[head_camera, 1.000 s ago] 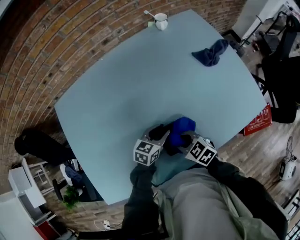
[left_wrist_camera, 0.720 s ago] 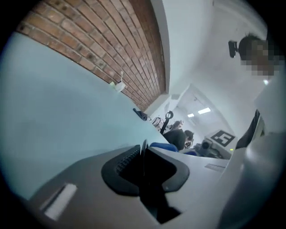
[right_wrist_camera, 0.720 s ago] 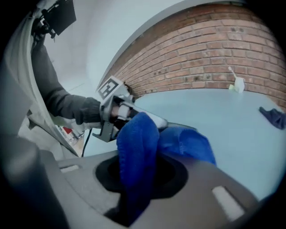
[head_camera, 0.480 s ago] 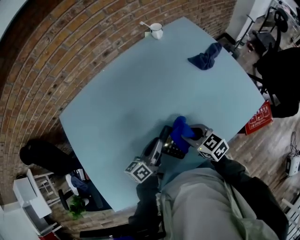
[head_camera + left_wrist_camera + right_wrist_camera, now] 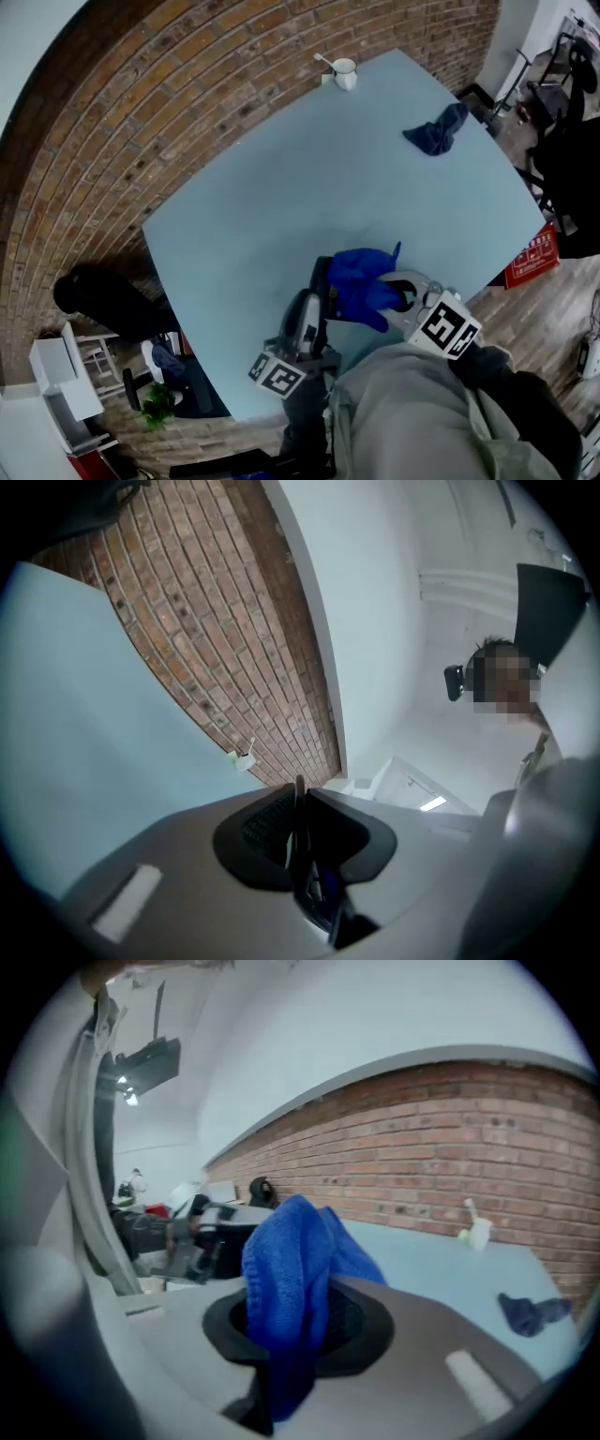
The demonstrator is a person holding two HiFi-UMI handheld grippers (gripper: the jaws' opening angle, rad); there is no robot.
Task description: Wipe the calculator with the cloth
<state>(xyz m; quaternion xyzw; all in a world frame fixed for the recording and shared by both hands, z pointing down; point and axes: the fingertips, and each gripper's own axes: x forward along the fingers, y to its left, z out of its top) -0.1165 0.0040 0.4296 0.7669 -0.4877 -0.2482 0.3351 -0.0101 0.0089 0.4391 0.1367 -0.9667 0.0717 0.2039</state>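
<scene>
One broad pale-blue table [image 5: 281,187] spreads beneath and far ahead of the left gripper [image 5: 317,298] and the right gripper [image 5: 394,295], its top bare over most of its stretch. A red brick wall [image 5: 112,112] runs along the table's far side, beyond and to the outer side of the left gripper. A wooden floor [image 5: 534,300] shows on the right gripper's outer side, with a red crate [image 5: 528,258] standing on it.

A dark blue rag [image 5: 436,131] lies crumpled near the table's far right edge, well apart from the right gripper. At the far corner, well ahead of both grippers, stands a white mug [image 5: 345,72] with a spoon [image 5: 323,62] in it.

Both grippers hang above the table's near edge, close beside each other. The right gripper's jaws are closing and pinch the blue cloth [image 5: 361,281], which bunches out of them toward the left gripper. The left gripper's jaws are clamped on the calculator [image 5: 322,281], a thin dark slab held on edge between them, just beside the cloth
</scene>
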